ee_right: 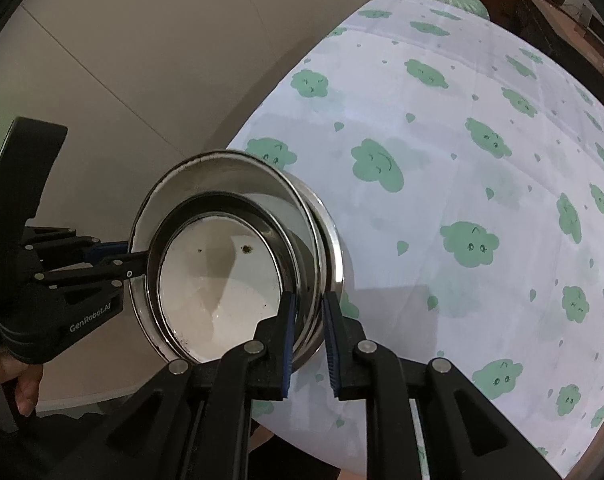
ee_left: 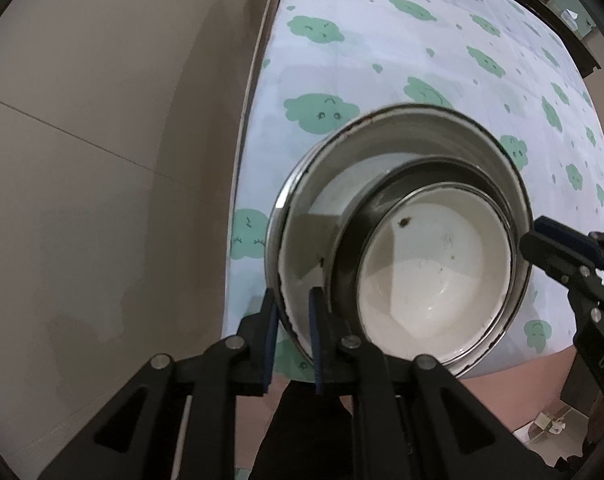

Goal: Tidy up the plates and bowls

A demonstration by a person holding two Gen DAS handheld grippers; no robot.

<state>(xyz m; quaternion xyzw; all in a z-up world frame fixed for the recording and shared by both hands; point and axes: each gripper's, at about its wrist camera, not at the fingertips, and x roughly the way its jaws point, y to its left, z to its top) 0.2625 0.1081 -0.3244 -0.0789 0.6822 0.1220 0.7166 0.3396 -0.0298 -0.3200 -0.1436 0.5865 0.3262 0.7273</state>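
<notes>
Both the left gripper (ee_left: 293,340) and right gripper (ee_right: 307,344) pinch the thin rim of the nested white-lined steel bowls (ee_right: 238,256); the smooth, stiff metal probably slips easily

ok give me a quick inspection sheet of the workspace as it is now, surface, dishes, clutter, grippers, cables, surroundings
surface: cloth with green cloud print covers the table; wrinkled, nothing else seen on it
job's things: small bowl nested in big bowl, both tilted, held at the table's near corner; dark specks inside the small one
clutter: nothing seen on the cloth
grippers: left gripper pinches the big bowl's rim on one side; right gripper straddles the rims on the opposite side, contact unclear
cables: nothing seen
surroundings: beige wall beside the table; dark furniture beyond its far end; carton on the floor
</notes>
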